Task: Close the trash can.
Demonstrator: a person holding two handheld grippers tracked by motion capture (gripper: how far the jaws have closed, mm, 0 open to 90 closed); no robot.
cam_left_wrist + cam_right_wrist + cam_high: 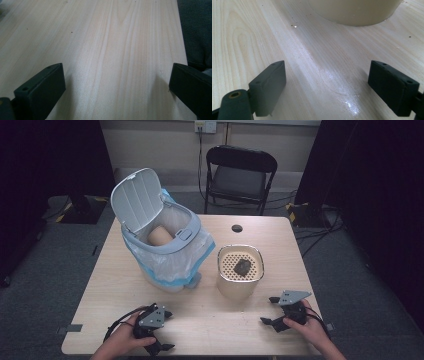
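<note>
A: Biggest first. What's on the tabletop (280, 255)?

B: Light wood tabletop, round cable hole (237, 228) near the far edge. Black folding chair (239, 176) on the floor beyond it.

A: Largest item?

B: Grey bin (165, 247), left of centre toward the far side. Lid (136, 199) hinged up and back, standing open. White liner with a blue edge (172, 265) hangs over the outside. A tan cylinder (159, 236) sits inside the opening.

A: Next?

B: Beige canister (240, 277), just right of the bin, close but apart from it. Perforated insert at the top, with a dark lump (243, 267) resting on it. Can't tell what the lump is.

A: Grippers?

B: Left gripper (165, 330) at the near-left edge of the tabletop, held by the left hand (125, 337). Its own view shows the jaws spread wide, nothing between them, bare wood below (112, 50).

A: Right?

B: Right gripper (270, 310) near the right edge, held by the right hand (310, 327), grey plate on top. Jaws also wide apart and holding nothing. Its view looks along the wood at the canister's base (354, 11), which is near but not touching the jaws.

A: Small stuff?

B: A few dark specks (293, 25) on the wood near the canister base.
</note>
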